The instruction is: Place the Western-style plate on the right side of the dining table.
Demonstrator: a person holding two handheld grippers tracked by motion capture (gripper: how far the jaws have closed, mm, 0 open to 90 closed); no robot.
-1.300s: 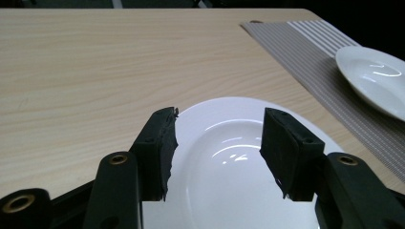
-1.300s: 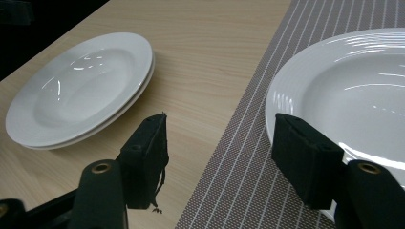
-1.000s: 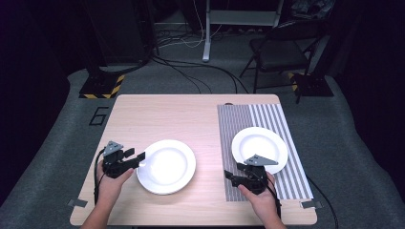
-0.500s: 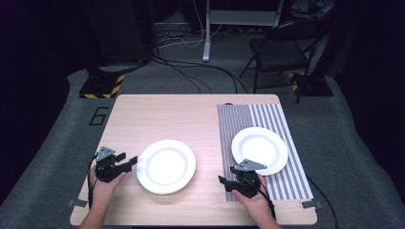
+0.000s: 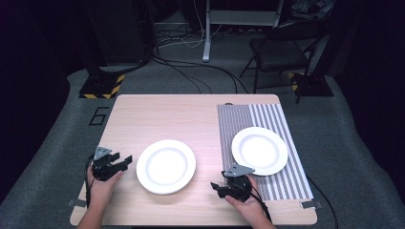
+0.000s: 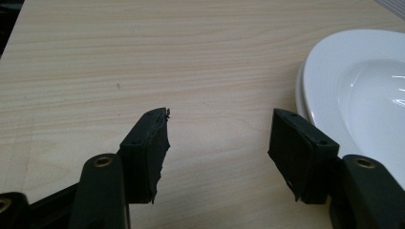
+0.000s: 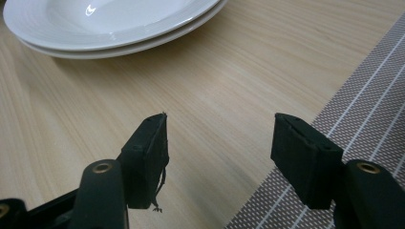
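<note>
Table (image 5: 191,114) | L claw (image 5: 125,160) spread, just been widening, empty | R claw (image 5: 216,187) spread, empty | plates (image 6: 353,90) edge-cropped

The left gripper (image 6: 217,138) is seen with its jaws parted, having just been opening, with bare wooden surface (image 6: 143,57) between them. Two stacked white plates (image 6: 353,90) are seen at the right, just beside the right-hand jaw.

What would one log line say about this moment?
left tool: open, empty, jaws just opening | right tool: open, empty | round white ceramic plates: stacked between tools
</note>
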